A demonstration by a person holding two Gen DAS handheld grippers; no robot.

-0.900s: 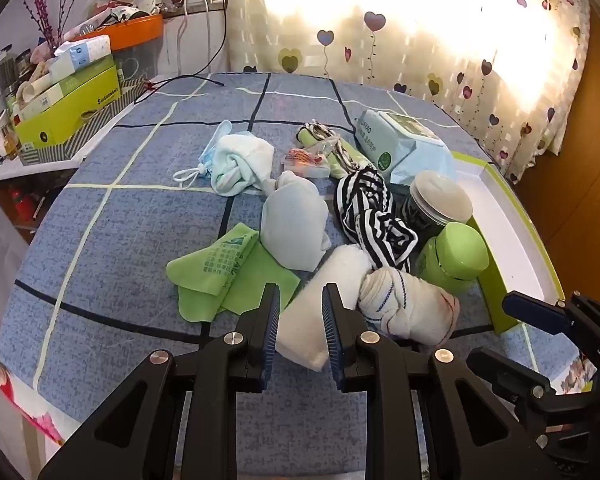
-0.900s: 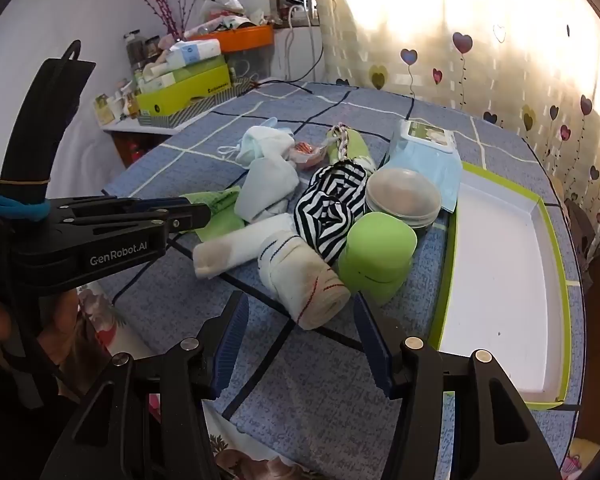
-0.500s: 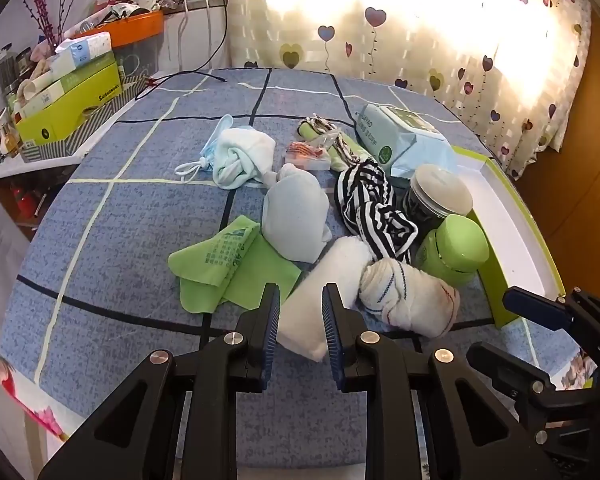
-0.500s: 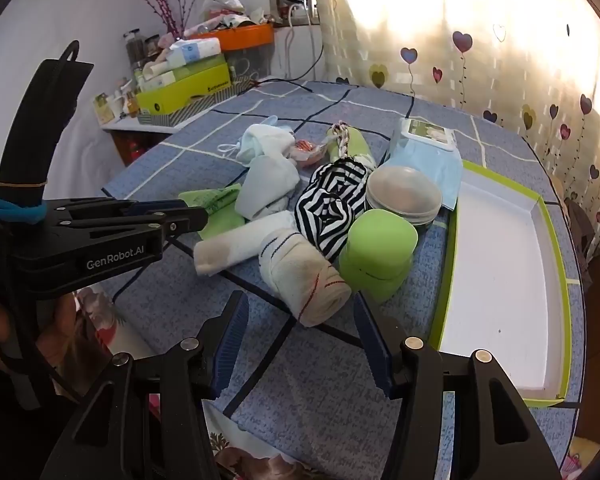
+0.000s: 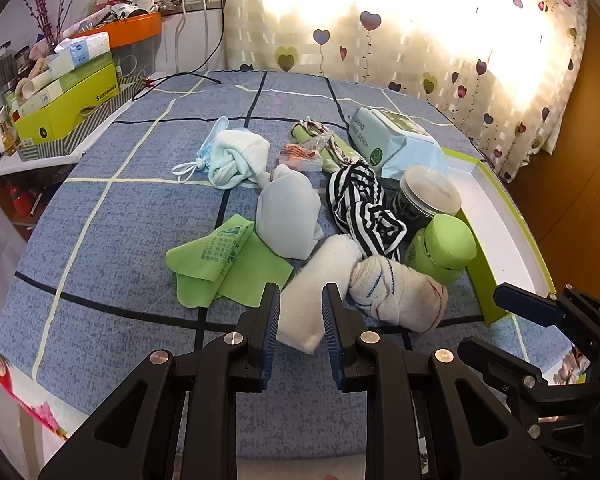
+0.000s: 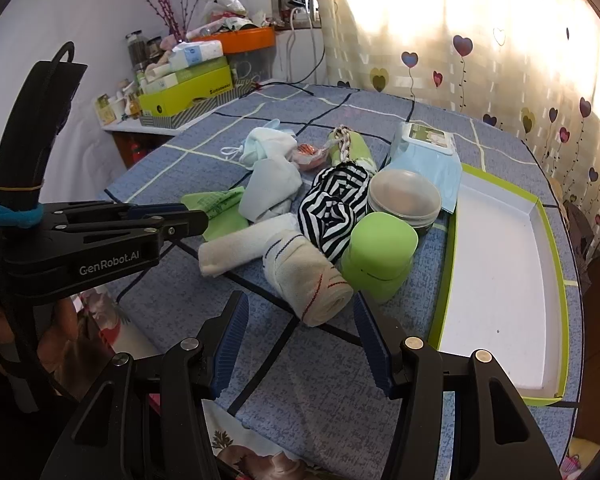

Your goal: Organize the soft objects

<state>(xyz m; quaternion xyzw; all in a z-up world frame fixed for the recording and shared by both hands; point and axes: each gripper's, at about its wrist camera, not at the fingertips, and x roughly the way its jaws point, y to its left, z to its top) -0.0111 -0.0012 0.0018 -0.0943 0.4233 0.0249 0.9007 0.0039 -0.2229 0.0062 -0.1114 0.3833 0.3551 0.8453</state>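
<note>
The soft things lay heaped in the middle of the checked blue desk (image 5: 100,208), just left of an empty green-edged tray (image 6: 500,272) — a likely home for them, I judged, since it sat bare beside the pile. Nearest the person were a plain white roll (image 5: 316,280) and a stitched roll (image 6: 308,280), touching each other, with a striped cloth (image 6: 332,208), a pale blue sock (image 5: 288,216) and a green cloth (image 5: 220,260) behind. Two hard things, a green jar (image 6: 380,252) and a lidded tub (image 6: 404,200), stood between the pile and the tray.

The left gripper (image 5: 300,320) pointed down at the white roll with its fingers partly open, framing the roll's near end; the pads showed no press, so nothing was held. The right gripper (image 6: 300,328) hung over the stitched roll, fingers wide apart and empty — each tool lined up on its own roll, it seemed, for a pick.

Against the earlier frames, the pile was unmoved. The left view had shifted slightly, the white roll sitting a little lower between the fingers; finger spacing on both sides looked unchanged.
</note>
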